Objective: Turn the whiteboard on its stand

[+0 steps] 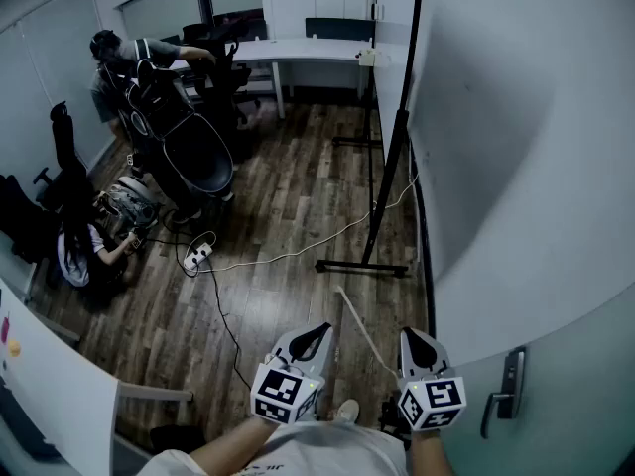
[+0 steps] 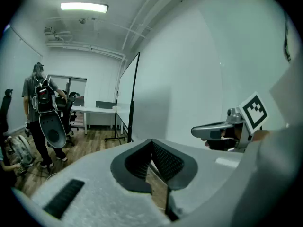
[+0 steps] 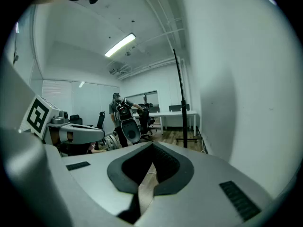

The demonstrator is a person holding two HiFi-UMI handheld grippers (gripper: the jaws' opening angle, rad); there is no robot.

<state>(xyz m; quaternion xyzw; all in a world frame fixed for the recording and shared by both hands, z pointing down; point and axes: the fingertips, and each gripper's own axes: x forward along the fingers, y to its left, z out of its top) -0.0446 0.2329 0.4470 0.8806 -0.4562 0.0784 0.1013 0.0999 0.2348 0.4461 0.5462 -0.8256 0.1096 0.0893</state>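
The whiteboard stands edge-on against the right wall, its black frame post (image 1: 395,157) rising from a black foot (image 1: 362,267) on the wooden floor. It also shows ahead in the left gripper view (image 2: 129,96) and in the right gripper view (image 3: 180,98). My left gripper (image 1: 316,337) and right gripper (image 1: 415,341) are side by side low in the head view, well short of the stand. Both point roughly level toward it. The left gripper's jaws (image 2: 151,143) meet at the tips with nothing between them. The right gripper's jaws (image 3: 152,148) are likewise shut and empty.
A door with a lever handle (image 1: 506,390) is close on my right. A white cable (image 1: 317,246) and a power strip (image 1: 196,258) lie on the floor. One person (image 1: 119,67) stands by black equipment at the back left, another (image 1: 84,246) crouches. A white desk (image 1: 298,53) lines the far wall.
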